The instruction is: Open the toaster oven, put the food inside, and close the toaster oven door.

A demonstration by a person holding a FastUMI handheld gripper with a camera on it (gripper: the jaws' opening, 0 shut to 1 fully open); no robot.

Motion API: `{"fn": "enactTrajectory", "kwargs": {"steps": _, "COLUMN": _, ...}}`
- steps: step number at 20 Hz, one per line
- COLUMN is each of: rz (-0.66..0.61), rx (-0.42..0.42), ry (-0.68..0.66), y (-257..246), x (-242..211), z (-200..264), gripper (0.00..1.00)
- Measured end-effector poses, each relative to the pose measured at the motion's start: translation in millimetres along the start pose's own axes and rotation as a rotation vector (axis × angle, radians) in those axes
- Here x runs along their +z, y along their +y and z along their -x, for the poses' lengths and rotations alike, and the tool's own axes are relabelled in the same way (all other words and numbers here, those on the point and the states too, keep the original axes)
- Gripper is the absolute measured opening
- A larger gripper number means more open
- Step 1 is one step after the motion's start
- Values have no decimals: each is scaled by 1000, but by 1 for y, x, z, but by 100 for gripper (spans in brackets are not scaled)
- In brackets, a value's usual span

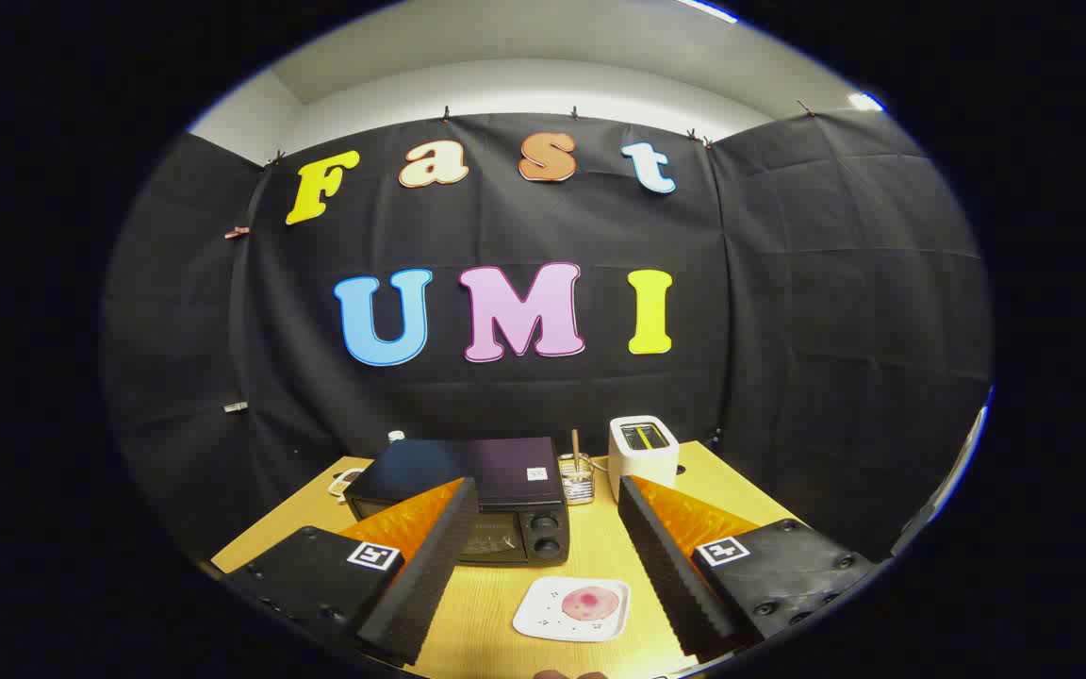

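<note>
Between my gripper's (548, 556) parted, empty fingers lies a white plate (543, 618) carrying a pink round of food (590, 604). Beyond them the black toaster oven (496, 500) stands with door closed, partly behind one finger. Beside it: glass jar (578, 479), white toaster (643, 449), all on a wooden table (505, 594).

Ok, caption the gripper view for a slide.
Open gripper hovers above plate of food, closed toaster oven beyond.
</note>
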State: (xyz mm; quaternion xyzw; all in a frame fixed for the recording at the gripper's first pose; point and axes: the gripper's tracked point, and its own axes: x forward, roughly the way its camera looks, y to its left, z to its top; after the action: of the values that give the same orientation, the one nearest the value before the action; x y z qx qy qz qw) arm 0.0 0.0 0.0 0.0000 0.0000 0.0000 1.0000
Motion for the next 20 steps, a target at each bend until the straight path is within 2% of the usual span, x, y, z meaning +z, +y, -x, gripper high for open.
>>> {"fn": "enactTrajectory", "kwargs": {"steps": 7, "rz": 25, "rx": 66, "ry": 8, "y": -13, "x": 6, "z": -14, "gripper": 98}}
{"fn": "enactTrajectory", "kwargs": {"steps": 12, "rz": 35, "rx": 66, "ry": 48, "y": -48, "x": -2, "z": -37, "gripper": 98}}
{"fn": "enactTrajectory", "kwargs": {"steps": 16, "rz": -29, "rx": 139, "ry": 67, "y": -55, "x": -4, "z": -60, "gripper": 98}}
{"fn": "enactTrajectory", "kwargs": {"steps": 20, "rz": -40, "rx": 128, "ry": 68, "y": -63, "x": 1, "z": -72, "gripper": 99}}
